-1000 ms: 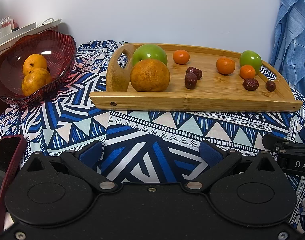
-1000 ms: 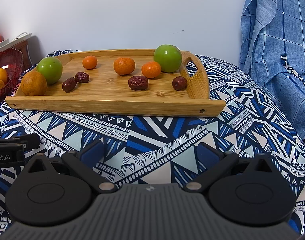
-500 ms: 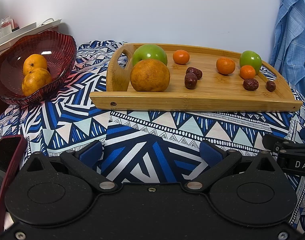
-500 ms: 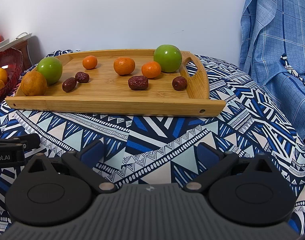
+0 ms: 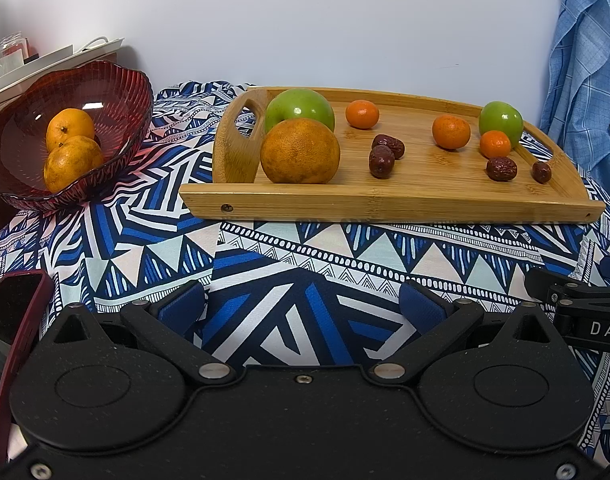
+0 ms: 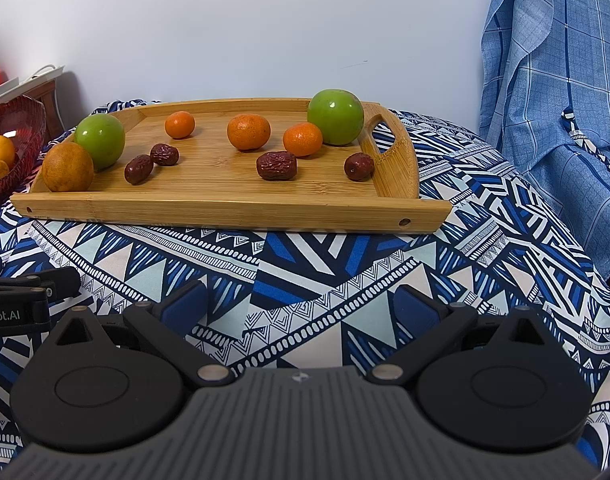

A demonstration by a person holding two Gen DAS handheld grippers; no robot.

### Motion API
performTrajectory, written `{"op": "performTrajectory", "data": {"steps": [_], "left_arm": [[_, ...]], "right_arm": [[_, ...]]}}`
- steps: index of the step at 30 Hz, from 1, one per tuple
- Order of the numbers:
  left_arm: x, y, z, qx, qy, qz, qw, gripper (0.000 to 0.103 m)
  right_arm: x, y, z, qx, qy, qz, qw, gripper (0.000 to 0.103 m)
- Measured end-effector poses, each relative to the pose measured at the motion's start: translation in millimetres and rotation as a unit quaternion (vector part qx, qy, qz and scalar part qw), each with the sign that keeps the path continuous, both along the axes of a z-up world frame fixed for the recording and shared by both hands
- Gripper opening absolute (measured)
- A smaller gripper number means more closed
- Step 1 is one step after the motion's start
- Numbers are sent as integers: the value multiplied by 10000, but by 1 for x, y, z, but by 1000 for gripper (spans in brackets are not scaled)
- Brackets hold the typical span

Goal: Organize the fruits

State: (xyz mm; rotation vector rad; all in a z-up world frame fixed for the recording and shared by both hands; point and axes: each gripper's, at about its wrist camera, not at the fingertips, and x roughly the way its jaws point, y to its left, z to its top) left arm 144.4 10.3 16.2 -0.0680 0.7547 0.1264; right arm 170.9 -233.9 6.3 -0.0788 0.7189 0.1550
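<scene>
Barely started, by the look of it. Two oranges point(image 5: 71, 148) already in the red bowl point(image 5: 117, 92), off to the left on the patterned bench point(image 5: 289, 248). Left on the wooden tray point(image 5: 385, 202): one big orange point(image 5: 300, 151), two green apples, three mandarins, four dates. Left tool point(image 5: 303, 306) spread wide and empty, low over the cloth; right tool point(image 6: 301, 304) likewise, well short of the tray.

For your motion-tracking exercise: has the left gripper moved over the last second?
No. In the left wrist view the left gripper shows the wooden tray and red bowl exactly where they were.
</scene>
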Motion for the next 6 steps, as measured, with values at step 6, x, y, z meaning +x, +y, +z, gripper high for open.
{"op": "performTrajectory", "data": {"steps": [6], "left_arm": [[0,0,0,4,-1,2,10000,103]], "right_arm": [[0,0,0,14,-11,0,10000,103]]}}
